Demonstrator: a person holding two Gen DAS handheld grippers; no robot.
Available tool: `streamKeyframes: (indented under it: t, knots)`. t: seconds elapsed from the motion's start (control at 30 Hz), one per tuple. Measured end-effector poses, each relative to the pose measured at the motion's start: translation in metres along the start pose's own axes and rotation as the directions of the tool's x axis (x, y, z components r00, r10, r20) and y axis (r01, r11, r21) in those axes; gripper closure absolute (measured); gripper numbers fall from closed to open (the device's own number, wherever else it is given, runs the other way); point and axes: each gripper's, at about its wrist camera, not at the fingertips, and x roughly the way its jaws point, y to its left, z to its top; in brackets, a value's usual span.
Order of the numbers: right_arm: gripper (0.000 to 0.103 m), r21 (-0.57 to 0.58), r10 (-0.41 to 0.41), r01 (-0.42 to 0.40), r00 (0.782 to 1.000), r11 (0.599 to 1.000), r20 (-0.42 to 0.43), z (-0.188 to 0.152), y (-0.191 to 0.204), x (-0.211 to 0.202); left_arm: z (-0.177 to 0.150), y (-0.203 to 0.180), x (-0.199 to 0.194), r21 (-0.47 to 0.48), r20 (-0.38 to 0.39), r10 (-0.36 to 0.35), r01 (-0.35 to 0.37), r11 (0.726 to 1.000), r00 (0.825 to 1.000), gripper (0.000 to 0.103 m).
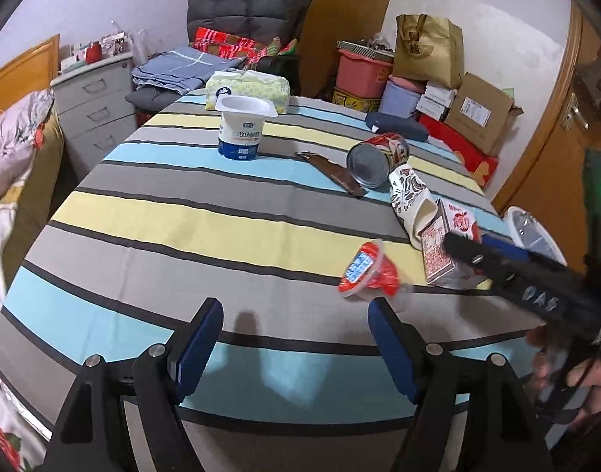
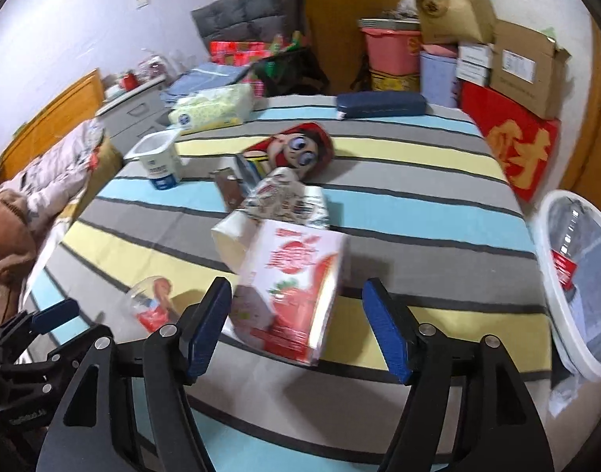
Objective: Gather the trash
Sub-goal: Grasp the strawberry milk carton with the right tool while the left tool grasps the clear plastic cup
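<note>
Right now both grippers hover over the striped table with jaws spread and nothing held. The right gripper frames a red-and-white juice carton lying on the cloth between its fingers; whether they touch it is unclear. The left gripper sits near a small red cup tipped on its side. Farther back lie a paper cup, a can and an upright yogurt tub. A white bin stands at the table's right edge.

Motion-blurred milk carton
</note>
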Motion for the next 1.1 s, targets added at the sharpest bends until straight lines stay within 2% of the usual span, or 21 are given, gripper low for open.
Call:
streamKeyframes:
  t: [0.1,0.23,0.37,0.43,0.57,0.87,1.1]
  knots:
    - [0.032,-0.023,-0.006,0.005,0.999,1.000,-0.043,0.000,0.004,0.013,0.001,-0.004,-0.001,0.007,0.000,-0.004,0.004,1.000,1.000,0.027]
    - [0.032,-0.002,-0.007,0.007,0.999,1.000,-0.039,-0.003,-0.002,0.012,0.002,-0.009,0.002,-0.013,-0.007,-0.036,0.036,0.999,0.999,0.027]
    - [0.033,-0.001,-0.030,0.030,1.000,1.000,-0.002,-0.003,-0.008,0.002,0.003,-0.021,0.004,-0.007,-0.017,-0.052,0.052,0.999,0.998,0.027]
    - [0.041,0.003,-0.021,0.021,1.000,1.000,0.008,-0.003,-0.011,-0.001,0.004,-0.025,0.007,-0.020,-0.020,-0.059,0.059,0.998,0.998,0.027]
    - [0.041,-0.005,-0.016,0.016,1.000,1.000,0.021,-0.005,-0.013,-0.002,0.008,-0.028,0.015,-0.074,-0.033,-0.082,0.080,0.994,0.996,0.027]
    - [0.041,-0.020,-0.043,0.044,0.998,0.999,0.044,-0.010,-0.022,-0.012,0.012,-0.032,0.041,-0.167,-0.064,-0.065,0.054,0.984,0.996,0.028]
    - [0.041,-0.012,-0.044,0.045,0.998,0.999,0.051,-0.013,-0.028,-0.016,0.013,-0.026,0.039,-0.137,-0.059,0.021,-0.029,0.990,0.998,0.033]
